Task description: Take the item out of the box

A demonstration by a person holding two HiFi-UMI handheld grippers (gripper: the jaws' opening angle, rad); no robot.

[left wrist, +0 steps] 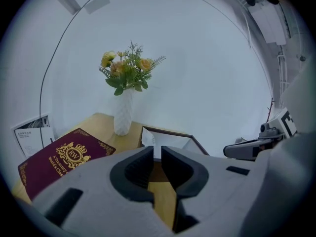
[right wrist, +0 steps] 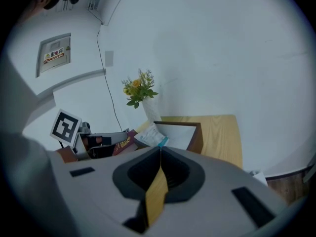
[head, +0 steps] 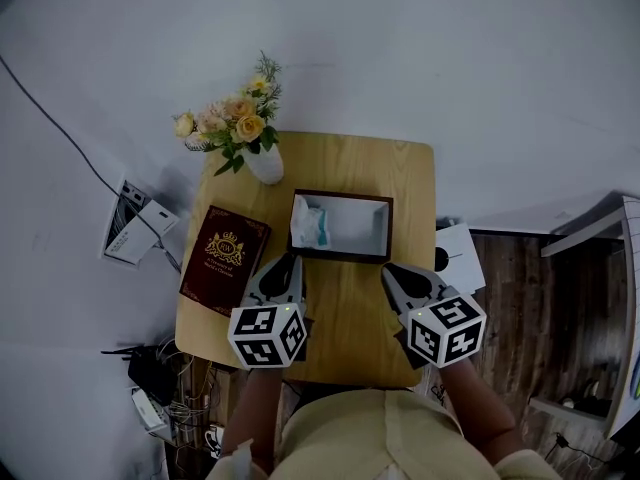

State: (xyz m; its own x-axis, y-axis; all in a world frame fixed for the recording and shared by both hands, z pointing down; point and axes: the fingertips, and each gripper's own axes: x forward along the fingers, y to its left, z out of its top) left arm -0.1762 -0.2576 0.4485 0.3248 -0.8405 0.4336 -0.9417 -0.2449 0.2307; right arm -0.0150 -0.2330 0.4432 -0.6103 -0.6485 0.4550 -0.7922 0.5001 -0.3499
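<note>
We've got our left gripper [head: 287,262] and right gripper [head: 393,269] side by side near the box [head: 340,256], both pinched closed on nothing.

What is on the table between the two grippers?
Nothing: in the head view only bare wooden table shows between the left gripper and the right gripper; the box lies beyond them.

On table [head: 400,178], box [head: 341,257] with packet [head: 308,223] in left end; book [head: 224,259] left of box; vase [head: 264,164] behind book
</note>
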